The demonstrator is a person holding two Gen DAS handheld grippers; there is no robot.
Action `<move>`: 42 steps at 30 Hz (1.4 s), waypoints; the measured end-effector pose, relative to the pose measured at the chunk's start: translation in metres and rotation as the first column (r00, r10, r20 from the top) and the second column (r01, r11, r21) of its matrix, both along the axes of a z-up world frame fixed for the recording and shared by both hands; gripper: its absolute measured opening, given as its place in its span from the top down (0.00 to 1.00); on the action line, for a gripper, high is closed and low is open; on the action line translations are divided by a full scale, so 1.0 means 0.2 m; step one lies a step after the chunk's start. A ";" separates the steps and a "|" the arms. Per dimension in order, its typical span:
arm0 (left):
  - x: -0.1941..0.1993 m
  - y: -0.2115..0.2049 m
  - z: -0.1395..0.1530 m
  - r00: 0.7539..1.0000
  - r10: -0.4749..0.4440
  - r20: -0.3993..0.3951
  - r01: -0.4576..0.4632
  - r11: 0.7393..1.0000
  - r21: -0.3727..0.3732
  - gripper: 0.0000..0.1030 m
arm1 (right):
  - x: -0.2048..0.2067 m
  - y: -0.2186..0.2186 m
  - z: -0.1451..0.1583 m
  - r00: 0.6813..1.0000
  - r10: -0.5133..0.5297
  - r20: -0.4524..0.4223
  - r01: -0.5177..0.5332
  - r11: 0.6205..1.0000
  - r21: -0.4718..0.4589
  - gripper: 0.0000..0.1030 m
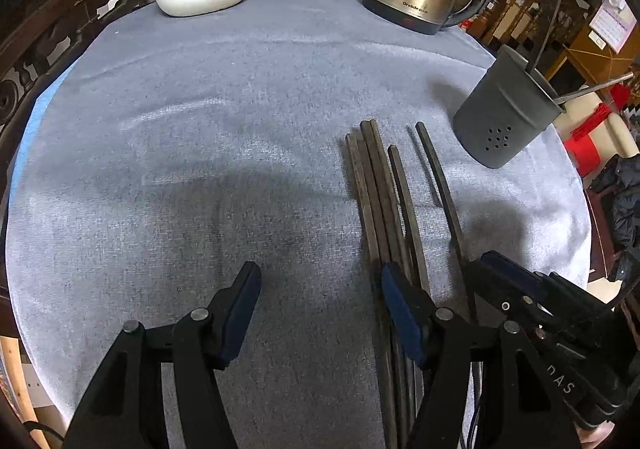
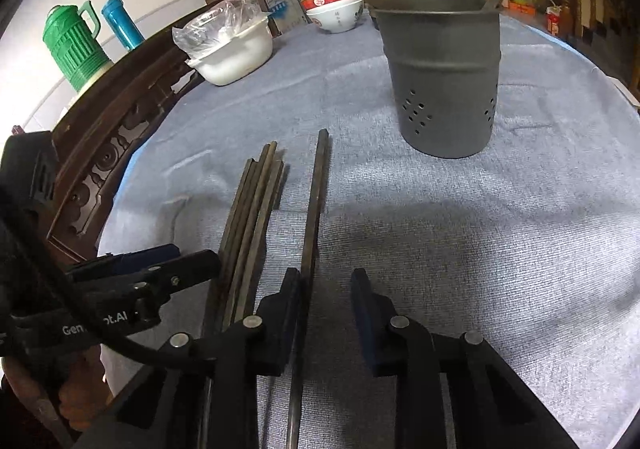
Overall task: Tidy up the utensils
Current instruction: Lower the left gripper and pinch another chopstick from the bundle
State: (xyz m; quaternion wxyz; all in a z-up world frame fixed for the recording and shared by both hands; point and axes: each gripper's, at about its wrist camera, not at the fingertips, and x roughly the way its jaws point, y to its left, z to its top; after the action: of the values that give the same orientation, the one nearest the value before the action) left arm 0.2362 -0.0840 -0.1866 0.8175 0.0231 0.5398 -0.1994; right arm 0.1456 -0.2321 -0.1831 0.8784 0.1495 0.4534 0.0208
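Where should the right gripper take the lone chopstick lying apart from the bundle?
Probably at the near end of the lone chopstick, coming down from above with the fingers straddling its width. It lies flat on the cloth, pointing toward the holder, clear of the bundle.

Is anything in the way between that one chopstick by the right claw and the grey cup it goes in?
Nothing visible is. The lone chopstick lies apart from the bundle of chopsticks, and only bare grey tablecloth lies between it and the holder. The right claw has it between its fingers.
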 end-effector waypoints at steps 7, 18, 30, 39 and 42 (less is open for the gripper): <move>0.01 0.01 -0.01 1.000 0.001 0.020 -0.001 1.000 0.019 0.28 | -0.01 -0.01 0.00 1.000 0.000 0.006 0.000 1.000 0.014 0.72; 0.03 0.06 -0.02 0.999 0.041 0.015 -0.042 0.998 0.044 0.17 | -0.03 -0.03 -0.01 1.000 -0.003 0.020 0.002 1.000 0.020 0.72; 0.03 0.02 -0.01 0.999 0.036 0.014 -0.036 0.998 0.047 0.16 | -0.04 -0.04 -0.01 1.000 0.002 0.031 -0.003 0.999 0.039 0.72; 0.02 0.07 -0.04 0.998 0.039 0.057 -0.047 0.989 0.143 0.17 | -0.04 -0.04 -0.01 0.999 -0.001 0.033 0.000 0.999 0.043 0.72; 0.02 0.09 -0.02 0.998 0.059 0.028 -0.062 0.993 0.097 0.17 | -0.05 -0.04 -0.01 0.999 -0.003 0.034 0.001 0.999 0.046 0.72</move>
State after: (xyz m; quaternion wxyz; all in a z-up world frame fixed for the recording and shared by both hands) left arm 0.2393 -0.0656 -0.1904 0.8278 0.0493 0.5390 -0.1475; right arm 0.1362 -0.2394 -0.1860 0.8823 0.1697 0.4378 0.0329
